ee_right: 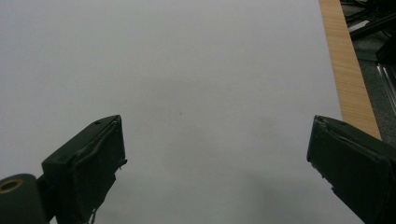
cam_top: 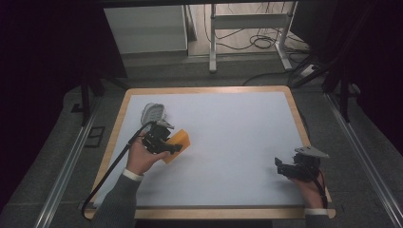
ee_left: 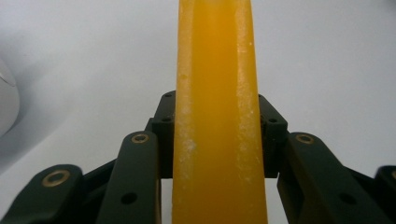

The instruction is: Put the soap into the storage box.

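A white, wood-edged rectangular worktop (cam_top: pixel 209 90) stands on grey carpeted floor (cam_top: pixel 43 156). Beyond its far edge are a white metal frame (cam_top: pixel 213 42), tangled black cables (cam_top: pixel 259 42) and a pale cabinet (cam_top: pixel 145 28). Either side of it the room is dark.

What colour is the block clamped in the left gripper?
Orange-yellow, with whitish scuffing along its edges; the block shows best in the left gripper view.

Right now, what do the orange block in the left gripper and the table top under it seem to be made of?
The orange block, clamped in the left gripper, looks like smooth, waxy plastic or rubber: an even, slightly translucent sheen with whitish scuffing along its edges. Which of the two I cannot tell. The table top looks like a matt white sheet or laminate, without glare, set in a light wood-grain border.
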